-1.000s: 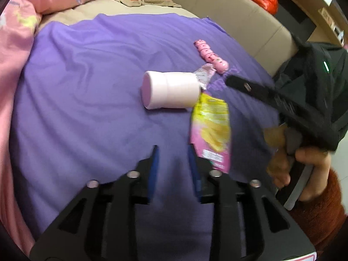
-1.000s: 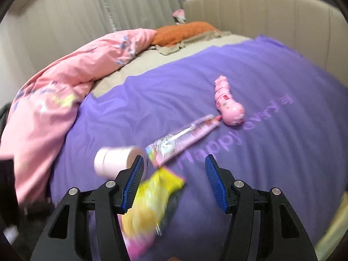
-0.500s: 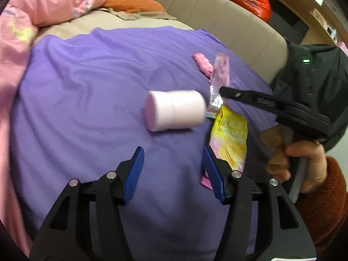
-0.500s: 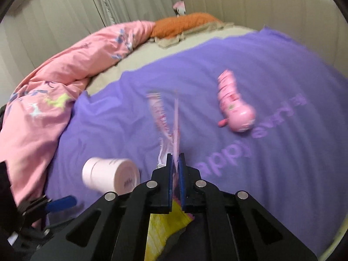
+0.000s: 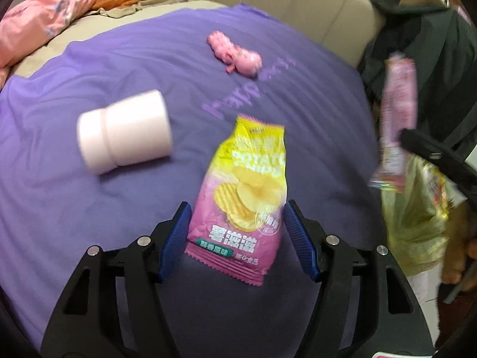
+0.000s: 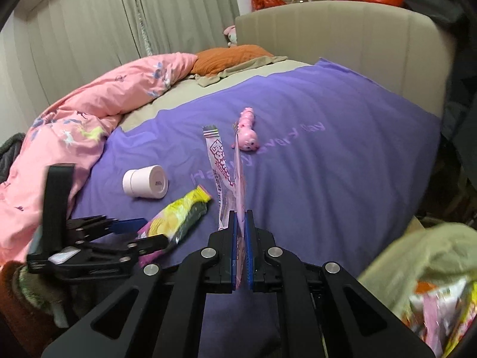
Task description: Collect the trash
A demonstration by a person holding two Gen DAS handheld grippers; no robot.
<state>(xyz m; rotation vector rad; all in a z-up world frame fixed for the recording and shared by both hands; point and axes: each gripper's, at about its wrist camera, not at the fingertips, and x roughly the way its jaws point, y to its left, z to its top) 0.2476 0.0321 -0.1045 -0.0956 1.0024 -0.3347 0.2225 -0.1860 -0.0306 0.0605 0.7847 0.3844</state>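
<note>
Trash is scattered on a purple blanket (image 6: 342,155) spread over the bed, with the padded headboard (image 6: 357,38) along its far edge. A pink duvet (image 6: 89,110) is bunched along the blanket's left edge, and an orange pillow (image 6: 229,56) lies at the far corner. A thin yellowish trash bag (image 6: 417,259) with wrappers inside is seen off the blanket's near right corner.

A pink and yellow chip packet (image 5: 241,203) lies flat near the blanket's near edge. The left gripper (image 5: 235,238) is held around the packet's lower end; its jaws are opening, the packet lies between them, and the blue pads (image 5: 176,238) are not pressed on it. A pale pink cup (image 5: 122,131) lies on its side toward the blanket's left edge, apart from the packet.

A long pink wrapper (image 6: 222,170) is pinched at its lower end by the right gripper (image 6: 241,250), whose jaws are closed on it; the wrapper stands clear of the blanket. A pink caterpillar toy (image 6: 249,131) rests toward the far edge, beside the printed lettering (image 6: 298,134).
</note>
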